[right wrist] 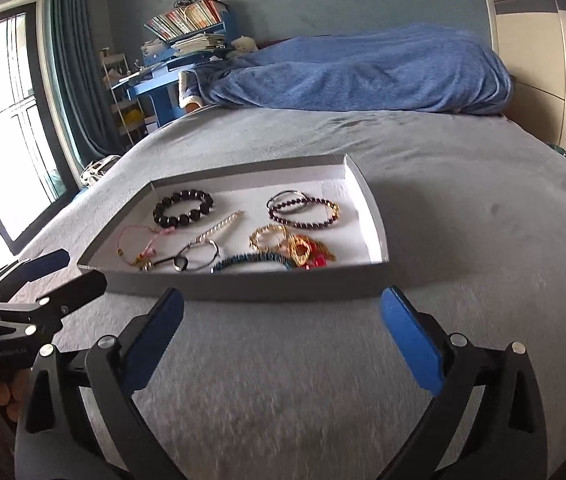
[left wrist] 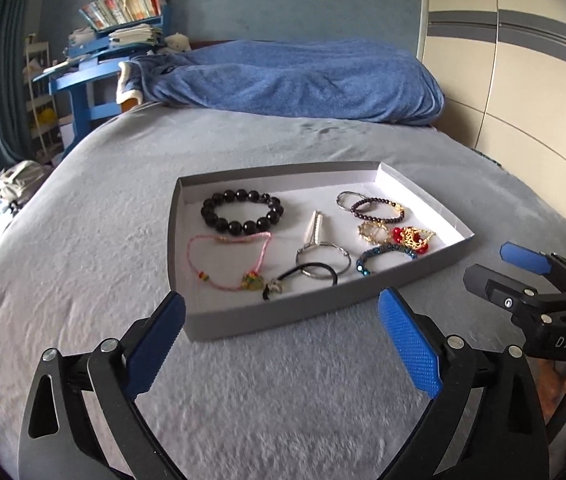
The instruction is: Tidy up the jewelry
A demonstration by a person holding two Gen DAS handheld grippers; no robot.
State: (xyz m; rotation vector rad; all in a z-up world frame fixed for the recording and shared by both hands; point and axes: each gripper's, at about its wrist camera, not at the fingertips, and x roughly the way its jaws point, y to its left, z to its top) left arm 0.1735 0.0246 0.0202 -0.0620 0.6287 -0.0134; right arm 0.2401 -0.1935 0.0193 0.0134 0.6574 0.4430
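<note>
A shallow grey tray (left wrist: 267, 322) (right wrist: 251, 286) with a white floor lies on the grey bed. In it lie a black bead bracelet (left wrist: 241, 211) (right wrist: 183, 208), a pink cord bracelet (left wrist: 227, 260) (right wrist: 139, 242), a silver ring with a pendant (left wrist: 323, 254) (right wrist: 203, 248), a black hair tie (left wrist: 307, 276), a dark purple bead bracelet (left wrist: 375, 210) (right wrist: 303, 210), gold rings (left wrist: 373, 232) (right wrist: 269, 236), a red and gold piece (left wrist: 413, 236) (right wrist: 309, 254) and a blue bead bracelet (left wrist: 379, 256) (right wrist: 251, 260). My left gripper (left wrist: 281, 312) and right gripper (right wrist: 281, 308) are open and empty, just in front of the tray.
A blue blanket (left wrist: 303, 76) (right wrist: 363, 76) lies at the far end of the grey bed (left wrist: 83, 260). A blue desk with books (left wrist: 123, 20) stands at the back left. A wardrobe (left wrist: 523, 60) is on the right. A window (right wrist: 3, 120) is on the left.
</note>
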